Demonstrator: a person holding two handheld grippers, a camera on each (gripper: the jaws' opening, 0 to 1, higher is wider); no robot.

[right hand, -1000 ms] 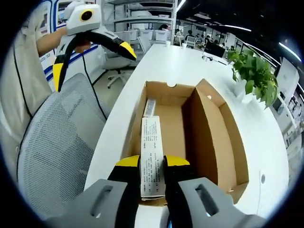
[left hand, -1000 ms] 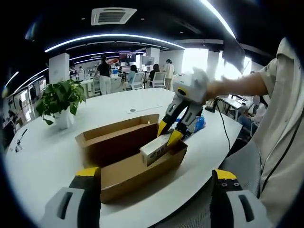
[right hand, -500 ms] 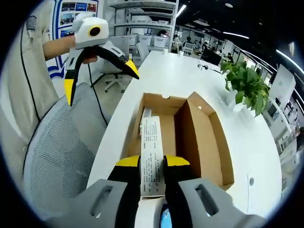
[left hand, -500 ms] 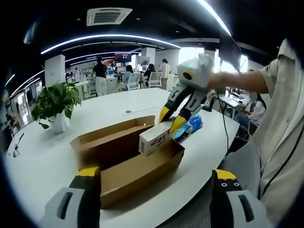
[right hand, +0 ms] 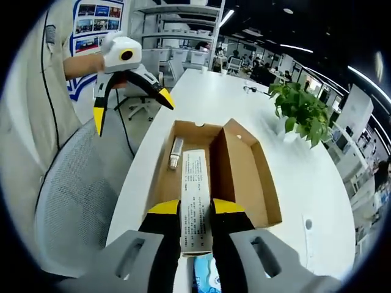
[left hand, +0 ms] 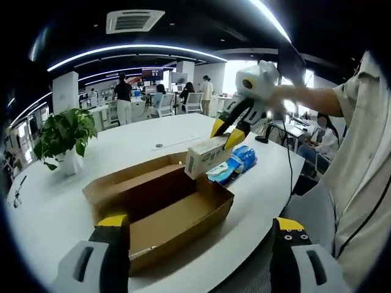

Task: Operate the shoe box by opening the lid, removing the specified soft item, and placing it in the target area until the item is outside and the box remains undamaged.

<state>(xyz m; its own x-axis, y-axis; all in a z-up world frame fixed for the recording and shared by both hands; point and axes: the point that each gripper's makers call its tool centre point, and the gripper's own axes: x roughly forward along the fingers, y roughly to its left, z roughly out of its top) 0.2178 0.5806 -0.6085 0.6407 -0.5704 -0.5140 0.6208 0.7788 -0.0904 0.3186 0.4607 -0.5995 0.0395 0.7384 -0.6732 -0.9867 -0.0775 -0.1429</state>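
Your right gripper (right hand: 195, 210) has its fingers (right hand: 166, 213) clamped on a long white printed carton (right hand: 195, 198), which hangs in the air above the near end of the open shoe box (right hand: 244, 177). From the left gripper view that same carton (left hand: 209, 156) sits pinched at the right gripper (left hand: 227, 131), just above the shoe box (left hand: 159, 207) rim. Your left gripper (left hand: 198, 244) is spread wide and holds nothing. Inside the shoe box a small silver tube (right hand: 176, 152) lies on the floor. A blue-and-white packet (left hand: 233, 163) rests on the white counter (left hand: 55, 207) beside the shoe box. Beyond the shoe box stands a potted plant (left hand: 61, 137); a mesh chair (right hand: 67, 207) sits by the counter, with an open-plan office behind.
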